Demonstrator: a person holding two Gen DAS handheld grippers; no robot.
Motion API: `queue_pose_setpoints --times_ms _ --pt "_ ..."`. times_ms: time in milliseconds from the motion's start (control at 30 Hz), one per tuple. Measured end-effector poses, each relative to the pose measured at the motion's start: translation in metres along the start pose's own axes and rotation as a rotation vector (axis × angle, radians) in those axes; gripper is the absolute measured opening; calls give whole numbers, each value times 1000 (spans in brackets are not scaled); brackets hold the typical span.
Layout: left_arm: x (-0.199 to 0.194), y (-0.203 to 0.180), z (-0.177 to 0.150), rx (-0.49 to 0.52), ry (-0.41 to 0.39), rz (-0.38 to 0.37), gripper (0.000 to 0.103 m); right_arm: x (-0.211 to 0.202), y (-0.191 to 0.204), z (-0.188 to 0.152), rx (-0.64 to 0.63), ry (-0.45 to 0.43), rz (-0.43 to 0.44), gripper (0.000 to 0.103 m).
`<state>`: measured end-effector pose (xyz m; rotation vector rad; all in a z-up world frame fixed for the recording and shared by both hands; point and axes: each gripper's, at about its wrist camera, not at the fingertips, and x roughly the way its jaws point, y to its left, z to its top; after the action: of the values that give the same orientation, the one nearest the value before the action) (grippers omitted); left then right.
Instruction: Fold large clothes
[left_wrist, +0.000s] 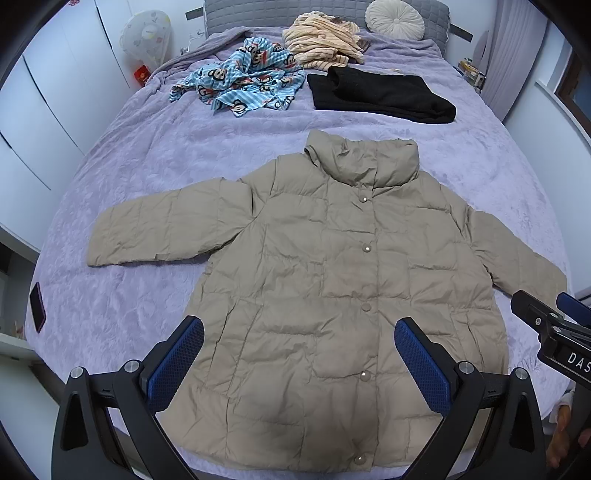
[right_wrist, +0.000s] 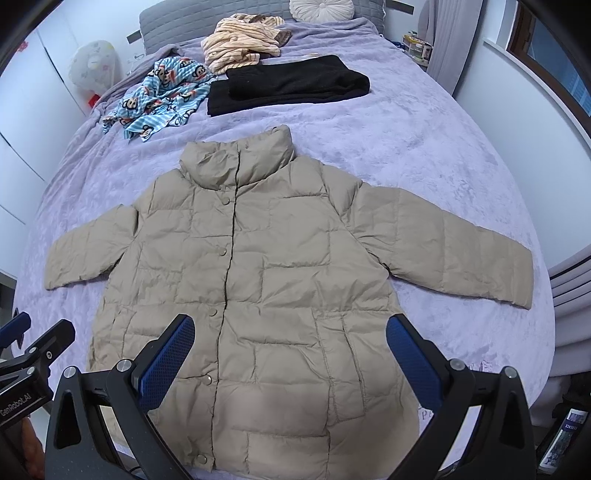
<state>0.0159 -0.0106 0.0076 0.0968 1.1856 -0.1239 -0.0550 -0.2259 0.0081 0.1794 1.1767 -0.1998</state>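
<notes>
1. Currently, the beige puffer jacket (left_wrist: 332, 295) is being presented flat, front side up and snapped closed, on the lavender bedspread (left_wrist: 147, 177); its long axis is running from the hem, nearest both grippers, to the stand-up collar (left_wrist: 365, 158), farthest away.
2. The left gripper (left_wrist: 299, 362) is being held above the hem, left of the snap placket, with its jaws spread wide and nothing being gripped.
3. The right gripper (right_wrist: 290, 358) is being held above the hem on the right panel, likewise spread wide and empty.
4. The left sleeve (left_wrist: 159, 232) is being extended sideways, closer to the left gripper; the right sleeve (right_wrist: 461, 251) is being extended toward the opposite side, closer to the right gripper.
5. A sleeve fold inward is being judged the likely first step, each sleeve being assigned to its nearer gripper.
6. Folded black trousers (left_wrist: 380, 96), a monkey-print garment (left_wrist: 243, 81) and a striped garment (left_wrist: 321, 40) are being kept well beyond the collar.
</notes>
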Motion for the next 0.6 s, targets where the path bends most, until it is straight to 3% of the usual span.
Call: queue_pose_setpoints --times_ms 600 --pt "-1 6 -2 -3 -3 2 103 0 1 -1 -1 0 2 103"
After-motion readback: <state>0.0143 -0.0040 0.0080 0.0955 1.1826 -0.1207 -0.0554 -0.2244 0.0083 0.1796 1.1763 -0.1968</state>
